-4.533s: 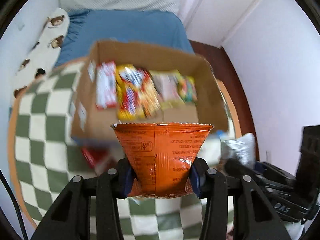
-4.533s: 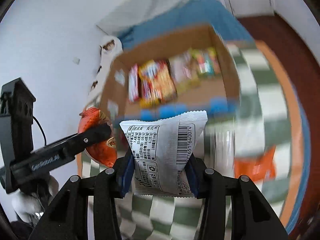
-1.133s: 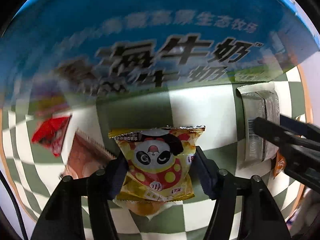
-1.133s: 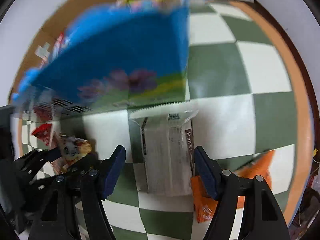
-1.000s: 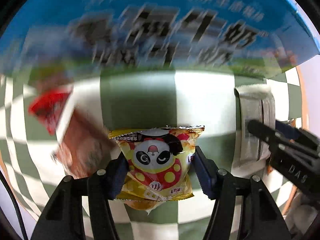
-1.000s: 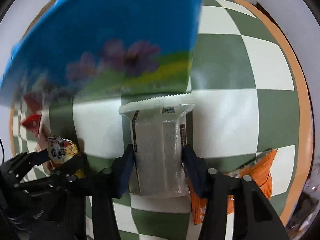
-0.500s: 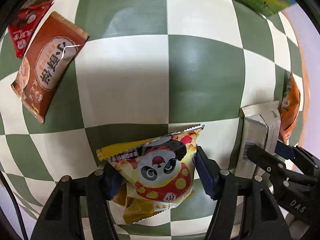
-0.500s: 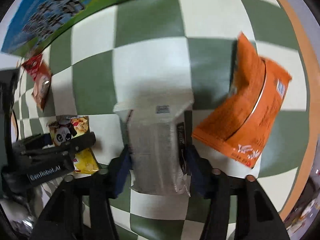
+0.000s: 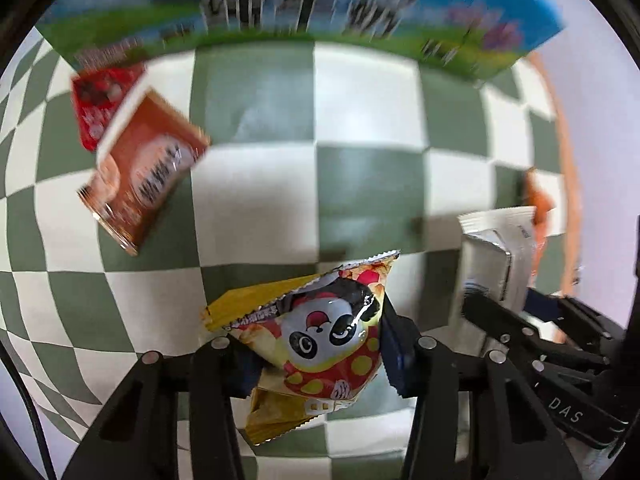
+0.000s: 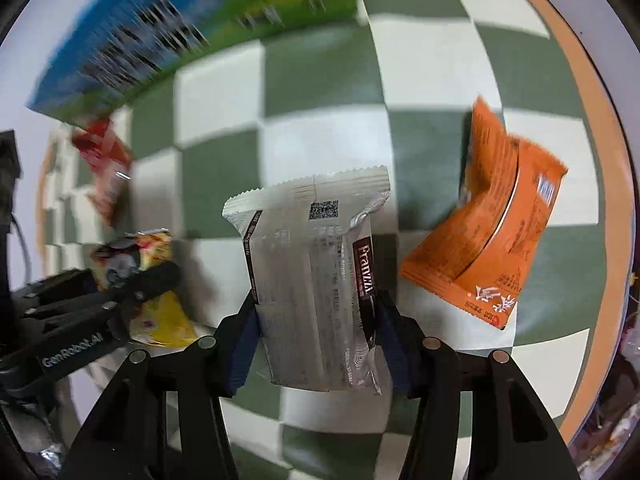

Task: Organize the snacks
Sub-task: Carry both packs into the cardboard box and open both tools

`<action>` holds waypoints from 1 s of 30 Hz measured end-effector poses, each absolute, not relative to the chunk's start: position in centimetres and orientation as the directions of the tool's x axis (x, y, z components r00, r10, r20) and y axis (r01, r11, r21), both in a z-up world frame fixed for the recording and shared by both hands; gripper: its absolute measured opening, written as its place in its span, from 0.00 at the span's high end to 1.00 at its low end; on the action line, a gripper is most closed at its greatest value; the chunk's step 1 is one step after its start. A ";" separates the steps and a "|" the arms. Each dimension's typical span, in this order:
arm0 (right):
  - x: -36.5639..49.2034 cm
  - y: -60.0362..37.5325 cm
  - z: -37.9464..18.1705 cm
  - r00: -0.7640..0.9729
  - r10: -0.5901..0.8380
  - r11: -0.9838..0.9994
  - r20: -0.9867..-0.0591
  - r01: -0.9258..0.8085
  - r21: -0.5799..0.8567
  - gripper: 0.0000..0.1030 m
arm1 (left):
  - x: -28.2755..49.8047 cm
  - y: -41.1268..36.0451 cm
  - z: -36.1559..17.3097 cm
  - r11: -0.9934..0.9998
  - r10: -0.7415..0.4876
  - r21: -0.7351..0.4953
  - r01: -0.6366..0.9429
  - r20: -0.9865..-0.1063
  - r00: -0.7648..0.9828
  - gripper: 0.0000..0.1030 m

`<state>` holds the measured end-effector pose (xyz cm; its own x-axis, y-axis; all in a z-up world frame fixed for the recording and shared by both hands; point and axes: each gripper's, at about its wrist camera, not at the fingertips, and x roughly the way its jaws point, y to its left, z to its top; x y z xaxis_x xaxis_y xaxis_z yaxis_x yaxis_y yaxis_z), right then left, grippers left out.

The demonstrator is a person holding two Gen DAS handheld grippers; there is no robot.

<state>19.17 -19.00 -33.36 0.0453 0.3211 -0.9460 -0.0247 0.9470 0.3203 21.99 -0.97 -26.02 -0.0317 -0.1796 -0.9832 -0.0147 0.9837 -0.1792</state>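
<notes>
My left gripper (image 9: 316, 354) is shut on a yellow panda snack packet (image 9: 324, 332) and holds it above the checkered tablecloth (image 9: 260, 200). My right gripper (image 10: 316, 340) is shut on a silver Franzzi packet (image 10: 312, 276), also seen at the right of the left wrist view (image 9: 496, 256). The left gripper with the panda packet (image 10: 140, 276) shows at the left of the right wrist view. The blue and green side of the box (image 9: 280, 12) is blurred at the top.
A brown packet (image 9: 140, 176) and a red packet (image 9: 100, 100) lie on the cloth at the left. An orange packet (image 10: 492, 240) lies at the right, close to the table's orange edge (image 10: 608, 200). The box side also shows top left in the right wrist view (image 10: 180, 36).
Both grippers have lifted with their packets and tilted up, so the box side is back in view at the top. The panda packet now sits askew in the left jaws.
</notes>
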 end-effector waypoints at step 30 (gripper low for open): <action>44.6 -10.3 -21.8 0.199 0.386 0.922 -0.901 -0.105 0.371 0.44 | 48.1 4.7 -20.7 0.965 -0.239 -0.237 -0.113 -0.971 -0.005 0.54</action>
